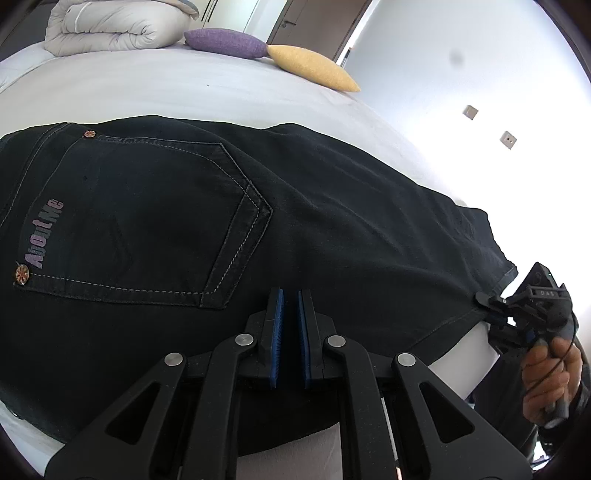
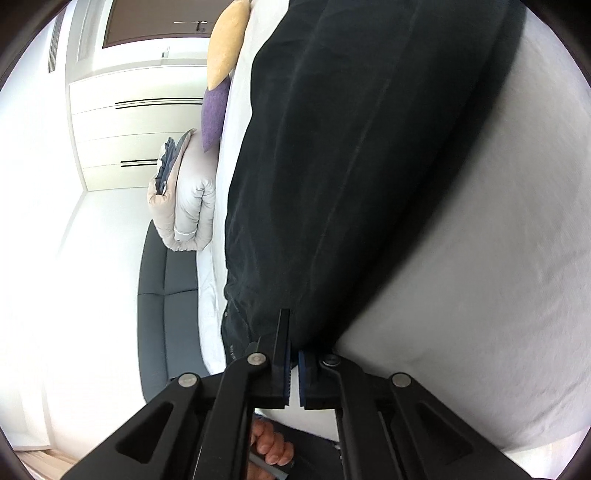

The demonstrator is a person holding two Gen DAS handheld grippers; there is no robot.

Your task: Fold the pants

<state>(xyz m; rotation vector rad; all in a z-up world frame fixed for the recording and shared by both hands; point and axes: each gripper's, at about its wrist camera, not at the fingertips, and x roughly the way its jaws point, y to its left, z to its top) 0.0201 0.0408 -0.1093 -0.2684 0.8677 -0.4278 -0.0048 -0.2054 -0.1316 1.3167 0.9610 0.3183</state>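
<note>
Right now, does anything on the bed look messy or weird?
Nothing much. The black pants lie flat on the white bed, folded lengthwise. The right gripper pinches the hem at the bed's edge. The purple pillow and yellow pillow sit neatly.

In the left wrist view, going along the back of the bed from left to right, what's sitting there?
Folded duvet → purple cushion → yellow cushion, all on the bed beyond the black pants.

"AboutMe" runs in pale letters along the back pocket [image 1: 147,221] of the dark pants [image 1: 332,229]; "DAS" shows on the right gripper [image 1: 491,306].
</note>
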